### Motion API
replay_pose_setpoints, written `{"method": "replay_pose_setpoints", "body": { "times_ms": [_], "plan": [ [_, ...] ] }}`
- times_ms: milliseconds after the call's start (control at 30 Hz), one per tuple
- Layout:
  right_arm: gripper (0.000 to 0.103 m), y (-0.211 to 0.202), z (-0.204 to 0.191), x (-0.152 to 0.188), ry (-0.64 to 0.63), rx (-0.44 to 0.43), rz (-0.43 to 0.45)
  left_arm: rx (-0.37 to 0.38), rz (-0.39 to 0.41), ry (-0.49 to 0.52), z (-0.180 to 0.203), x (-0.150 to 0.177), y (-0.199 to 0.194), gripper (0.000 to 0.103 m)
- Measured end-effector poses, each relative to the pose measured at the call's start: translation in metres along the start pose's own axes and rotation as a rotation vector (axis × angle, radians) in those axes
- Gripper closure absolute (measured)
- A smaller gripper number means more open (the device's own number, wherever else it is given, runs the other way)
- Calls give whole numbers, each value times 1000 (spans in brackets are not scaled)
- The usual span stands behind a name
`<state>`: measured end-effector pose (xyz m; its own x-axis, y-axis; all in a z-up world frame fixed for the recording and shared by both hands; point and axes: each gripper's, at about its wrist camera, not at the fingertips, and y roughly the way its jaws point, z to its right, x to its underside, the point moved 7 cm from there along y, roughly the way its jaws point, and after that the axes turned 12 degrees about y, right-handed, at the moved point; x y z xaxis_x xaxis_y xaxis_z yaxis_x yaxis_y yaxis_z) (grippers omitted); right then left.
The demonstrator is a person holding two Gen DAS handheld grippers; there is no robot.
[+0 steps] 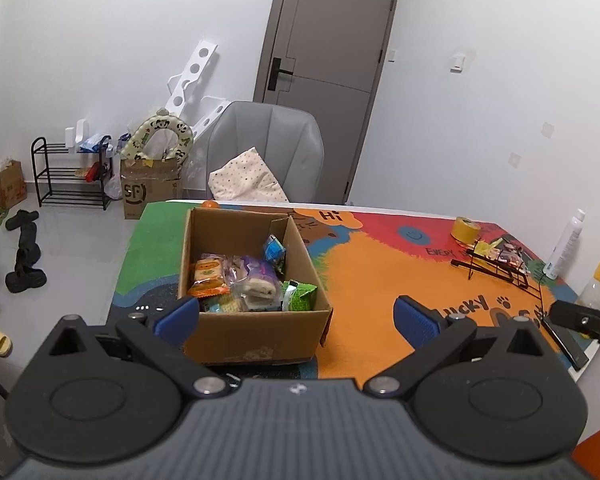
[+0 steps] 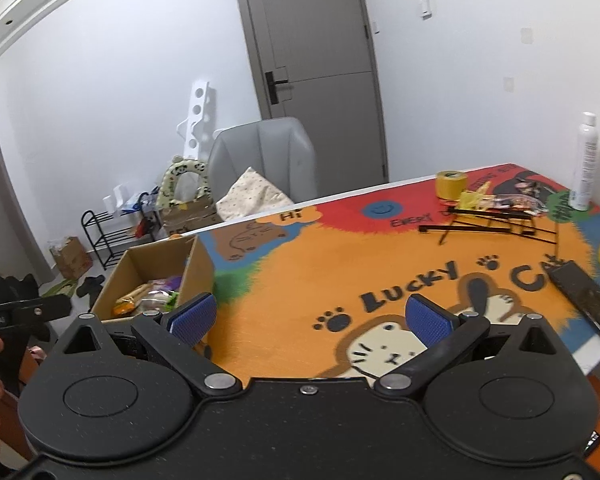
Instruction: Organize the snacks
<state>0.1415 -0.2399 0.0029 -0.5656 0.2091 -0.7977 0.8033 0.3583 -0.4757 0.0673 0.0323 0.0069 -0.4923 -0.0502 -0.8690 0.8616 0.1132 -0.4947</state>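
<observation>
Here, at the left of the table, an open cardboard box (image 1: 256,320) sits on the colourful mat (image 1: 380,264), on its green and dark corner; inside it lie the snacks (image 1: 244,280), a heap of wrapped packets in orange, purple, blue and green, filling the near half of the box while the far half shows bare cardboard; the left gripper (image 1: 296,316) hangs just in front of the box with its blue pads spread wide, nothing between them, its left pad (image 1: 178,314) overlapping the box's near left corner in the picture and its right pad over the orange of the mat; the right wrist view shows the same box (image 2: 160,268) at its left, beside the right gripper (image 2: 310,316); that gripper too is spread wide and holds nothing, poised above the cartoon cat printed on the mat (image 2: 340,264); farther right, towards the far side, a roll of yellow tape (image 2: 451,184) stands on the red patch; just beside it a black wire rack (image 2: 496,222) holds more packets (image 2: 512,202), well apart from the box; a white spray can (image 2: 585,164) stands upright near the right edge, and a flat black device (image 2: 584,298) lies nearer on the mat.
</observation>
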Motion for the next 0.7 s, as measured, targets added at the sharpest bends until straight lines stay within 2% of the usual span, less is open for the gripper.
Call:
{"method": "replay_pose_setpoints", "body": {
  "times_ms": [200,300,433,700],
  "plan": [
    [0,-13,11,-1,11,5,14,-21,19,42,-1,-4,-18,0],
    [0,-8,9,1,21,-5,-8,-31,16,53,-2,-4,-22,0],
    [0,-8,4,3,7,-26,-22,2,4,48,-3,-3,-24,0],
    [0,-14,1,1,2,-36,-13,6,-10,76,-5,0,-24,0]
  ]
}}
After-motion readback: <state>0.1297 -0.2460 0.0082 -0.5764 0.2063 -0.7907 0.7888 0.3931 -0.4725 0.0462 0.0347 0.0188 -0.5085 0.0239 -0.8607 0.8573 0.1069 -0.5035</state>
